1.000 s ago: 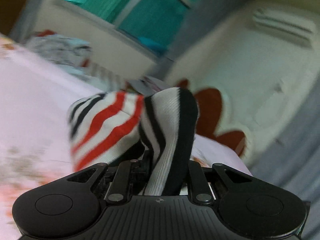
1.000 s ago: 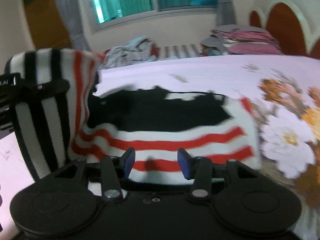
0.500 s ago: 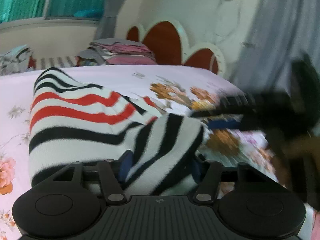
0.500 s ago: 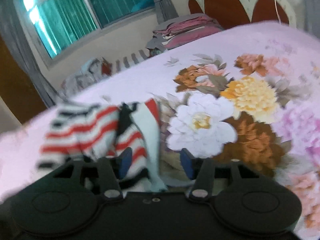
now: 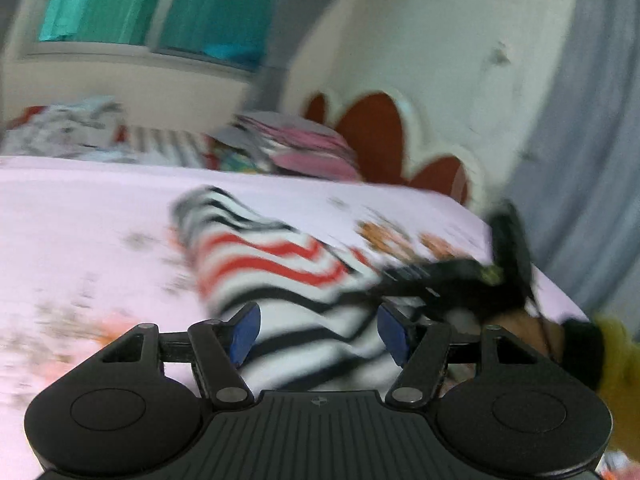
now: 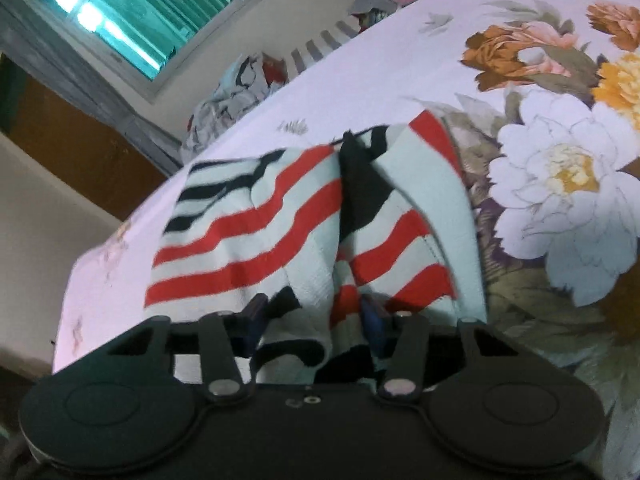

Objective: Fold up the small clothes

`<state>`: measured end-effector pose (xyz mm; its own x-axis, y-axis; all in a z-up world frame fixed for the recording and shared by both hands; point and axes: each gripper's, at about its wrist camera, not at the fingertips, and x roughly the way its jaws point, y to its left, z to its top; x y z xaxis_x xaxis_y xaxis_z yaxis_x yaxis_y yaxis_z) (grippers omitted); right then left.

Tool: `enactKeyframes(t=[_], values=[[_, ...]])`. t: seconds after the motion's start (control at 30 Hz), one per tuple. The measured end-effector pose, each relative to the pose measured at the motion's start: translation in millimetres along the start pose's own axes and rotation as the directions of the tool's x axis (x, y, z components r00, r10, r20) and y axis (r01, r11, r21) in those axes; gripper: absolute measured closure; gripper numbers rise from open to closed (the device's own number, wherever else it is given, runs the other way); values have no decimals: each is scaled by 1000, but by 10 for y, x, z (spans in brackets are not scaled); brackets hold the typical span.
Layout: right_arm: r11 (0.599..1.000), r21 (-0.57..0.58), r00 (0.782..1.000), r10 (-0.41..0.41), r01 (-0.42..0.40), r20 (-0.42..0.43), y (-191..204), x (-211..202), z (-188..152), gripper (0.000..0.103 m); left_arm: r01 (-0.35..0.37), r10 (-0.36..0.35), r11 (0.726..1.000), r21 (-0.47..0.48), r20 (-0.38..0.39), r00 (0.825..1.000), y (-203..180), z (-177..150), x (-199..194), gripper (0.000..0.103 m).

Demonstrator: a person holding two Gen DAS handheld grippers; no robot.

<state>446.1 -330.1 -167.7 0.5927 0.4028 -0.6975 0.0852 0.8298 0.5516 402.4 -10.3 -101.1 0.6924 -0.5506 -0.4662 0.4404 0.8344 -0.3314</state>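
Note:
A small white garment with red and black stripes (image 5: 272, 264) lies partly folded on the floral pink bed sheet (image 5: 80, 220). My left gripper (image 5: 319, 332) is open just above its near end; the cloth shows between the blue pads (image 5: 244, 332), which do not press it. My right gripper (image 5: 460, 280) is a dark blur at the garment's right side, held by a hand (image 5: 532, 328). In the right wrist view the garment (image 6: 248, 240) has a raised fold running between the fingers of my right gripper (image 6: 314, 320). Its jaws are closing around that fold without clamping it.
A stack of folded clothes (image 5: 296, 148) sits at the bed's far end by the red headboard (image 5: 376, 132). A loose heap of clothes (image 6: 236, 96) lies under the window (image 6: 132, 20). The bed's edge (image 6: 68, 300) drops off left of the garment.
My left gripper let go of the striped fold, opened and drew back. My right gripper swung in to the garment, and a fold of it now lies between its fingers.

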Motion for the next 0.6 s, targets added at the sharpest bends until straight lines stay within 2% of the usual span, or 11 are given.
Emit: enactKeyframes(t=[0.07, 0.13, 0.23, 0.33, 0.4, 0.5, 0.6], values=[[1000, -19, 1000, -18, 18, 14, 17, -6, 10, 66, -52, 52, 998, -37, 5, 999, 147, 58, 47, 39], [1000, -23, 999, 0, 1, 38, 36, -81, -3, 82, -75, 75, 995, -63, 1, 997, 224, 102, 153, 39], [993, -115, 995, -1, 12, 101, 154, -257, -9, 85, -84, 84, 993, -86, -6, 996, 236, 122, 313, 39], [969, -232, 981, -35, 80, 191, 318, -449, -34, 86, -64, 63, 994, -85, -7, 998, 162, 108, 501, 39], [949, -279, 964, -73, 146, 255, 355, -569, -61, 86, -39, 38, 994, -101, -15, 999, 109, 99, 610, 39], [936, -286, 952, -121, 204, 282, 229, -680, -109, 86, -28, 25, 993, -115, -34, 999, 55, 51, 772, 39], [949, -219, 954, -172, 227, 246, -10, -626, -162, 86, -22, 12, 991, -131, -73, 997, 32, -44, 915, 39]])
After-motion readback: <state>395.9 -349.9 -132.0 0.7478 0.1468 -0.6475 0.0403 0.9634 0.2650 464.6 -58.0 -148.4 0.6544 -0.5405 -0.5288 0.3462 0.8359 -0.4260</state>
